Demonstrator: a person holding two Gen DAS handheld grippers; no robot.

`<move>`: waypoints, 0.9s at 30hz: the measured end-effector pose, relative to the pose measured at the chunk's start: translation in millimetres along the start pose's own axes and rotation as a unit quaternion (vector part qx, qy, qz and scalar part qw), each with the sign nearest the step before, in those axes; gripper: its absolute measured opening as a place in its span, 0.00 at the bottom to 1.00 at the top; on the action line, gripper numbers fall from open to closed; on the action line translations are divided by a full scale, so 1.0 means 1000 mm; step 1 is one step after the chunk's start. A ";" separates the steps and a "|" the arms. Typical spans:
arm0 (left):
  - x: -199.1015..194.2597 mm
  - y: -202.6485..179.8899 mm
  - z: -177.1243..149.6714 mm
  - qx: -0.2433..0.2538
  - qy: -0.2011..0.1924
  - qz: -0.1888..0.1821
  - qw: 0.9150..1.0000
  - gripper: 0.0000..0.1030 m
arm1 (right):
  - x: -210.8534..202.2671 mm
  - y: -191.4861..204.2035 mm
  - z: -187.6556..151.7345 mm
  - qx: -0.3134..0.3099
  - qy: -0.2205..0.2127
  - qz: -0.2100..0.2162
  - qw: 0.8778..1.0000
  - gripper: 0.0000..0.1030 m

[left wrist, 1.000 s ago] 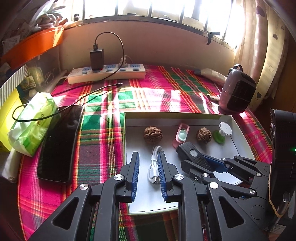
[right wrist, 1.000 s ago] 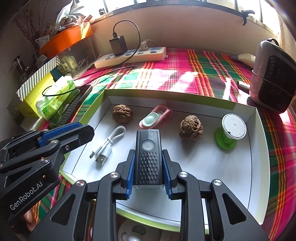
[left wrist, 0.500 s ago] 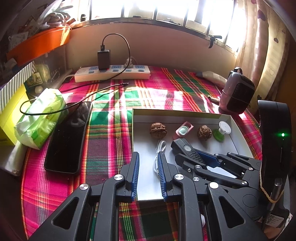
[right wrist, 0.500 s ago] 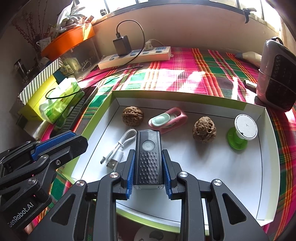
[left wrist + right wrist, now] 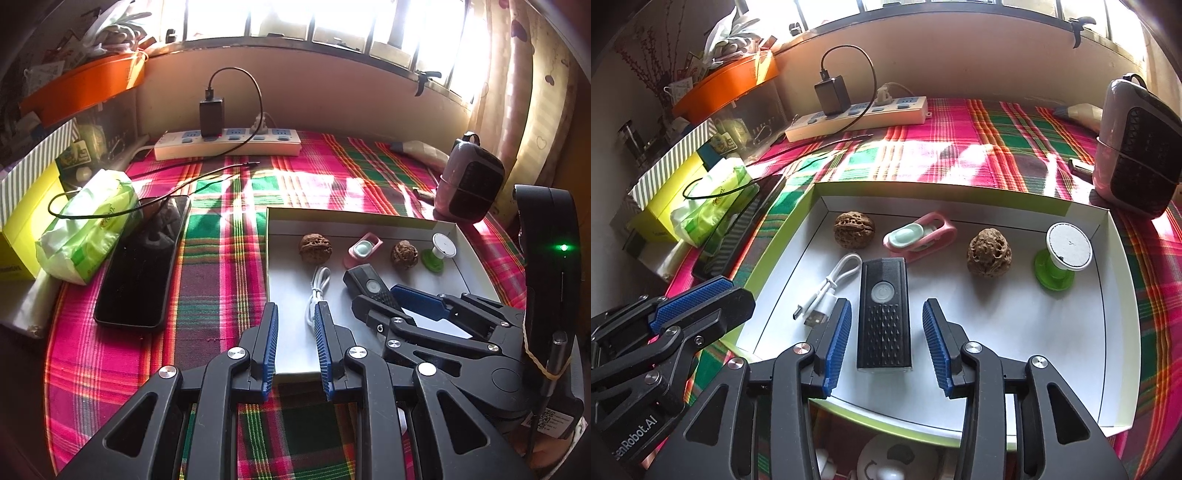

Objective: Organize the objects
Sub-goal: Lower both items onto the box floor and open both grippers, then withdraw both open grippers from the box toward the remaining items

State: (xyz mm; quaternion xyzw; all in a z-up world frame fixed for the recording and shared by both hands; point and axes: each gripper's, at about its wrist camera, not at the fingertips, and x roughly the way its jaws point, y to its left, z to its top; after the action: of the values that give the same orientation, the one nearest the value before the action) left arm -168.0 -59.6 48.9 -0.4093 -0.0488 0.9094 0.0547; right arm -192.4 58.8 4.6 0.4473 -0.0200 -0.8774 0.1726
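Observation:
A white tray (image 5: 1117,291) with a green rim lies on the plaid cloth. In it are two walnuts (image 5: 854,229) (image 5: 989,252), a pink and mint clip (image 5: 919,236), a white USB cable (image 5: 831,288), a green and white spool (image 5: 1062,258) and a black lamp (image 5: 884,314). My right gripper (image 5: 886,308) is opening; the lamp lies flat between its blue pads, clear of both. My left gripper (image 5: 295,314) hovers at the tray's near left corner, nearly closed with nothing in it, its tips just short of the cable (image 5: 316,291).
A black phone (image 5: 142,262), a green tissue pack (image 5: 88,225) and a yellow box (image 5: 22,221) lie left of the tray. A power strip (image 5: 227,144) with a charger runs along the back wall. A small heater (image 5: 469,184) stands at the right.
The right jaws have spread apart and let go of the black lamp, which now rests on the tray floor. The left gripper has drawn back a little from the tray.

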 end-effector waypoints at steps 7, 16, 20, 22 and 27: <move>-0.008 -0.001 -0.005 0.004 -0.004 0.003 1.000 0.18 | -0.010 0.002 -0.004 -0.004 -0.008 -0.008 1.000 0.41; -0.017 -0.007 -0.016 0.008 -0.006 0.005 1.000 0.20 | -0.028 0.006 -0.014 -0.006 -0.021 -0.015 1.000 0.41; -0.021 -0.009 -0.021 0.009 -0.007 0.003 1.000 0.20 | -0.036 0.009 -0.019 -0.011 -0.029 -0.018 0.999 0.41; -0.023 -0.011 -0.024 0.009 -0.007 0.003 1.000 0.20 | -0.040 0.010 -0.023 -0.010 -0.031 -0.018 0.999 0.41; -0.026 -0.014 -0.032 0.012 -0.004 0.001 1.000 0.20 | -0.049 0.013 -0.031 -0.017 -0.041 -0.026 0.999 0.41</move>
State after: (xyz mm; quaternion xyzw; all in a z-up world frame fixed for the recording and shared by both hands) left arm -126.2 -48.1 49.4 -0.4048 -0.0372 0.9118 0.0585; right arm -137.7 65.8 26.4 0.4085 -0.0004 -0.8993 0.1564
